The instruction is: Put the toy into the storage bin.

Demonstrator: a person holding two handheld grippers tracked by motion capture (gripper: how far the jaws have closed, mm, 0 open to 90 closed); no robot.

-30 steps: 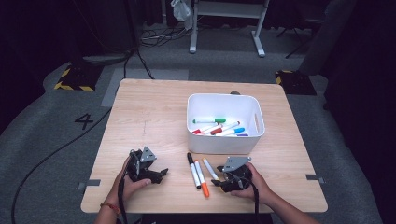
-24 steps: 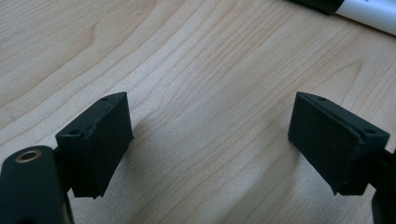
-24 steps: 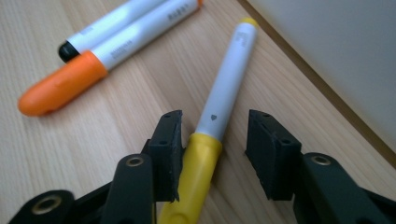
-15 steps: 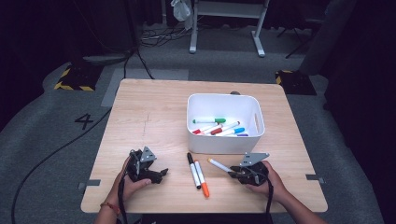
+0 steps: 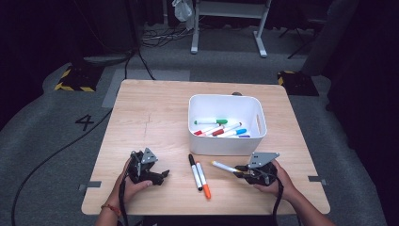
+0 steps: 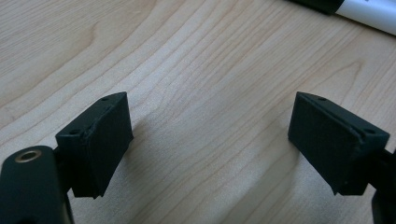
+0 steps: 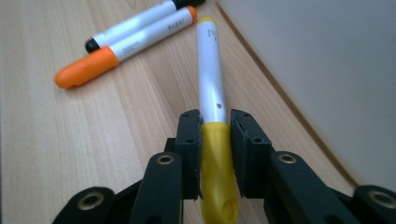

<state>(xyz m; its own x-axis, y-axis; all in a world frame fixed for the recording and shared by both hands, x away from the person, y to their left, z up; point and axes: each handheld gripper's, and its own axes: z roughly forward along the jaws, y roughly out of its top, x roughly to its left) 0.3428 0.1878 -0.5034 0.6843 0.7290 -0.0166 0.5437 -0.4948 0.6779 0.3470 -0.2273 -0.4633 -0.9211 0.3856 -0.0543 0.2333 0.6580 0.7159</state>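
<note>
My right gripper [image 7: 215,154] is shut on a yellow-capped marker [image 7: 212,93], pads pressing its cap; its jaws have just closed on it. In the high view that marker [image 5: 225,166] sticks out leftward from the right gripper [image 5: 241,170], lifted a little off the table in front of the white bin [image 5: 227,143]. A black-capped marker [image 5: 193,170] and an orange-capped marker [image 5: 203,180] lie side by side on the wood. My left gripper [image 5: 160,176] rests at the front left, open, with bare wood between its pads [image 6: 100,140].
The bin holds several markers, green [image 5: 211,121], red and blue among them. The wooden table [image 5: 150,117] has bare room across its left half. The floor around carries cables and a stand's legs at the back.
The right gripper closed on the yellow marker beside the other two, then carried it to the right and slightly up. The left hand stayed still.
</note>
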